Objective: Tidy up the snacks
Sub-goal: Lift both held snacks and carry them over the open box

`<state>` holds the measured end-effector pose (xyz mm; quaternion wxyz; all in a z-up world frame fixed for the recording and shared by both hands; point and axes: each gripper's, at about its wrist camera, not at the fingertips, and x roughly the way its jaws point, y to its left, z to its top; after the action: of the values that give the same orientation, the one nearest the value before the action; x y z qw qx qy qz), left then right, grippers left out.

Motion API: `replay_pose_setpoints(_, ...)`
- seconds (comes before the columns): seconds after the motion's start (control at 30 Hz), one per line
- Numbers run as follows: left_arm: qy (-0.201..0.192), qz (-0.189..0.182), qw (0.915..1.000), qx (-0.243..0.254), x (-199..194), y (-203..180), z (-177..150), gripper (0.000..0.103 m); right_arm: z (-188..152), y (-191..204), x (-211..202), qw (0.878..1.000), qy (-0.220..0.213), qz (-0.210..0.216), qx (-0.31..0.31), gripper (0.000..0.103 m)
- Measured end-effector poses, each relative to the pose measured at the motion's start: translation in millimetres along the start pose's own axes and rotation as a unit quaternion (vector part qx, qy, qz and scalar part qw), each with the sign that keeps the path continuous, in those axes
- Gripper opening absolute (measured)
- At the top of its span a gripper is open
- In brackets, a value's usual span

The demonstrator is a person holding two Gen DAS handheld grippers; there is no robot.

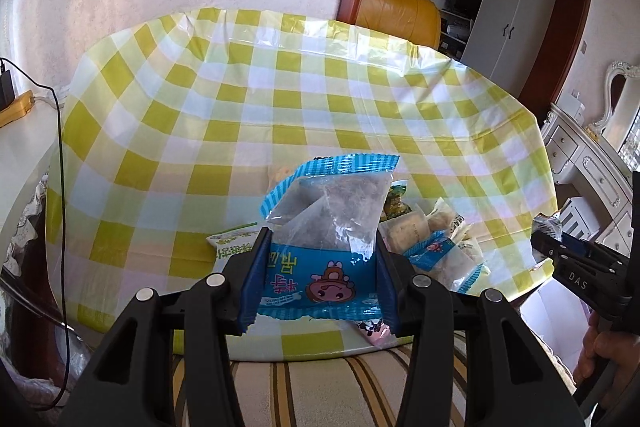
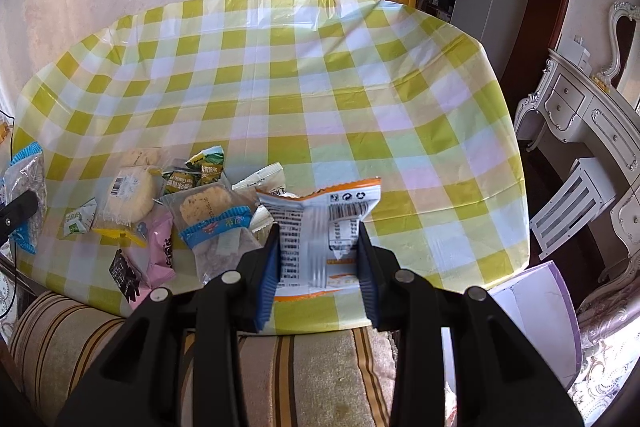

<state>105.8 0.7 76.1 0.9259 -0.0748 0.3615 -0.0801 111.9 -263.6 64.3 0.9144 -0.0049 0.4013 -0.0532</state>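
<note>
Above the near table edge, my left gripper (image 1: 320,259) clamps a blue packet (image 1: 326,227), right gripper (image 2: 318,259) an orange-white packet (image 2: 320,227); sorting underway, next probably separate clear spots.

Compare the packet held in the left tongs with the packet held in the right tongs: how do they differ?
The blue packet in the left tongs has blue ends and a clear window showing its contents; the orange-and-white packet in the right tongs is opaque. The blue packet shows a cartoon face; the orange-and-white packet shows its barcode side. Both are pinched by their side edges above the checked tablecloth.
</note>
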Motion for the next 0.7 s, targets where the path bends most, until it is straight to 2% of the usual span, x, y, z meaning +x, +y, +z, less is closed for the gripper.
replay_pose_setpoints(0.37, -0.003, -0.024, 0.9988, 0.043, 4, -45, 8, 0.045, 6, -39, -8, 0.999, -0.013, -0.025, 0.031, 0.035)
replay_pose_setpoints(0.7, 0.014, -0.062, 0.9943, 0.085, 13, -88, 4, 0.045, -4, -79, -10, 0.997, -0.001, -0.056, 0.06, 0.035)
